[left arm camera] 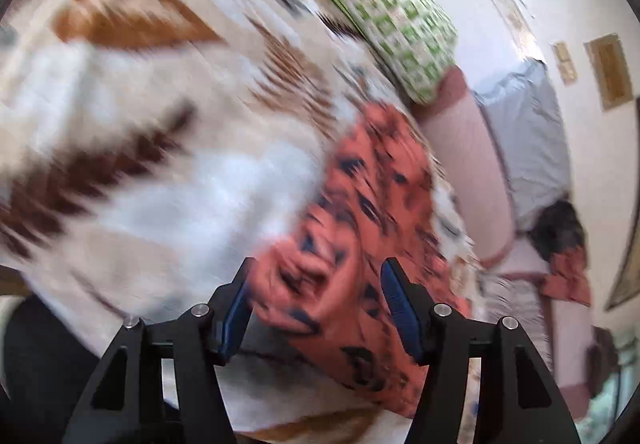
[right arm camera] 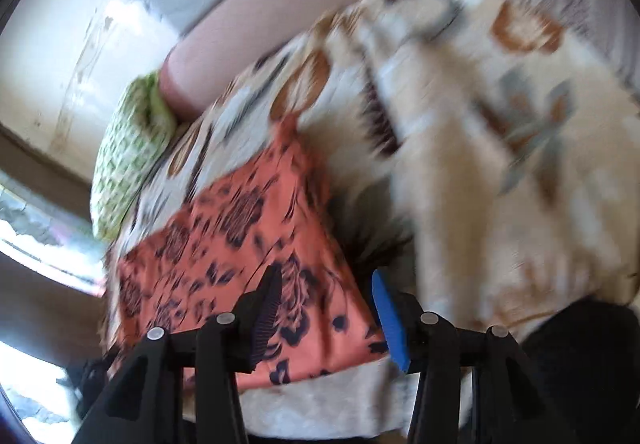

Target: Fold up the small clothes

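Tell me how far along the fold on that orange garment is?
Done: the orange floral garment lies in a squared, folded-looking shape on the leaf-print blanket. In hand: nothing; the left tool and right tool both stand open over it. Left: blur hides whether further folds remain.

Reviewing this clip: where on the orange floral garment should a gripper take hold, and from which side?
Probably the near edge of the orange floral garment, taken from the near side. In the right wrist view it lies fairly flat on the patterned blanket, its edge sitting between the open right gripper. In the left view, bunched cloth near the open left gripper offers a raised fold; blur limits certainty.
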The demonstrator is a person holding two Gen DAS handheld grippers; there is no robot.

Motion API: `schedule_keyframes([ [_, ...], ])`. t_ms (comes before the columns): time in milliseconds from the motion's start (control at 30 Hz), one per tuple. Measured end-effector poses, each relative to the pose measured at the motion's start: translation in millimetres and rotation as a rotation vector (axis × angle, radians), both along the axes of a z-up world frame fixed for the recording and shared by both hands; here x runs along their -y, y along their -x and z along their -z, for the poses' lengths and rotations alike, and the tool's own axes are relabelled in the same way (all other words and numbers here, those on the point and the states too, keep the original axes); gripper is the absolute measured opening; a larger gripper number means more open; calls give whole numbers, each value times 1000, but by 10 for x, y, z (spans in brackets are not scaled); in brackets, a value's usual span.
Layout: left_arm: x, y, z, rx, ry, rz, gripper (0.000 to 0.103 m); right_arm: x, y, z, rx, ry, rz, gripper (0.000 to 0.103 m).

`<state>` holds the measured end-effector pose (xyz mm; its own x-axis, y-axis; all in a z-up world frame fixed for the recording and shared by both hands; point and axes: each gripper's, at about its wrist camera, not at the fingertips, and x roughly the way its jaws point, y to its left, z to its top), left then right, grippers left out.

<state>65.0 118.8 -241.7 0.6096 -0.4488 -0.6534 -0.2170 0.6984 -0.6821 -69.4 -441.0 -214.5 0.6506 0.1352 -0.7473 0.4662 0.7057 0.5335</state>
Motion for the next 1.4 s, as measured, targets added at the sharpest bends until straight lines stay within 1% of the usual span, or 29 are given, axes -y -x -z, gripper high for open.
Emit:
schedule_keyframes([
  [33, -49, 26, -75, 24, -32, -21, 63, 34, 47, -62, 13, 26, 16, 51],
  [67, -120, 73, -187, 63, -65, -41, 63, 15, 5, -94, 28, 42, 12, 51],
  [133, -150, 130, -449, 155, -126, -48, 66, -87, -82, -199, 64, 70, -35, 51],
  [167, -107, 129, -549, 192, -142, -28, 72, -142, -141, -225, 78, 74, -65, 51],
  [200, -16, 107, -640, 222, -156, 20, 77, -230, -199, -237, 96, 66, -101, 51],
  [267, 206, 44, -691, 232, -176, 109, 77, -402, -329, -195, 113, 31, -161, 51],
  [300, 314, 16, -667, 232, -178, 141, 77, -503, -413, -138, 106, 15, -184, 51],
  [367, 530, -30, -511, 213, -210, 211, 77, -622, -507, -12, 95, -1, -190, 51],
  [400, 632, -101, -365, 165, -250, 237, 77, -635, -541, 79, 81, -2, -184, 51],
  [467, 673, -199, -115, 79, -280, 250, 77, -609, -549, 239, 33, 21, -161, 51],
  [500, 672, -216, -47, 65, -284, 246, 76, -551, -551, 345, -9, 45, -138, 48],
  [567, 615, -186, -51, 83, -282, 233, 76, -469, -556, 437, -43, 45, -122, 48],
  [600, 593, -188, -82, 77, -270, 232, 76, -439, -561, 433, -52, 44, -119, 48],
  [633, 543, -158, -129, 71, -239, 220, 76, -432, -582, 389, -52, 43, -122, 50],
  [667, 515, -155, -175, 75, -210, 206, 76, -459, -635, 334, -39, 43, -133, 51],
  [700, 484, -114, -253, 97, -182, 198, 76, -520, -722, 261, -14, 39, -160, 51],
  [733, 520, -96, -309, 109, -187, 201, 76, -603, -808, 179, 12, 31, -198, 51],
  [800, 551, 6, -392, 127, -231, 210, 76, -857, -1090, 48, 49, 18, -284, 51],
  [867, 587, 75, -396, 141, -260, 237, 77, -1193, -1420, -25, 74, -11, -381, 51],
  [933, 643, 95, -315, 115, -306, 275, 77, -1624, -1810, -59, 91, -46, -494, 51],
  [967, 632, 90, -275, 102, -311, 285, 77, -1783, -1927, -54, 91, -50, -532, 51],
  [1000, 625, 93, -205, 79, -315, 297, 77, -2011, -2132, -24, 80, -54, -585, 51],
  [1100, 586, 69, -73, 38, -327, 308, 77, -2557, -2664, 143, 33, -88, -689, 51],
  [1133, 581, 75, -64, 39, -328, 310, 77, -2695, -2818, 201, 13, -113, -708, 51],
  [1233, 607, 67, -76, 39, -351, 324, 77, -2931, -3285, 420, -35, -148, -688, 51],
  [1300, 610, 71, -96, 36, -356, 333, 77, -3018, -3524, 569, -68, -117, -690, 50],
  [1333, 593, 84, -107, 37, -348, 337, 77, -3002, -3573, 561, -41, -123, -675, 49],
  [1367, 564, 107, -121, 40, -338, 339, 77, -2982, -3590, 505, -31, -87, -648, 49],
  [1400, 538, 131, -137, 44, -328, 340, 77, -2973, -3586, 468, -46, -50, -635, 49],
])
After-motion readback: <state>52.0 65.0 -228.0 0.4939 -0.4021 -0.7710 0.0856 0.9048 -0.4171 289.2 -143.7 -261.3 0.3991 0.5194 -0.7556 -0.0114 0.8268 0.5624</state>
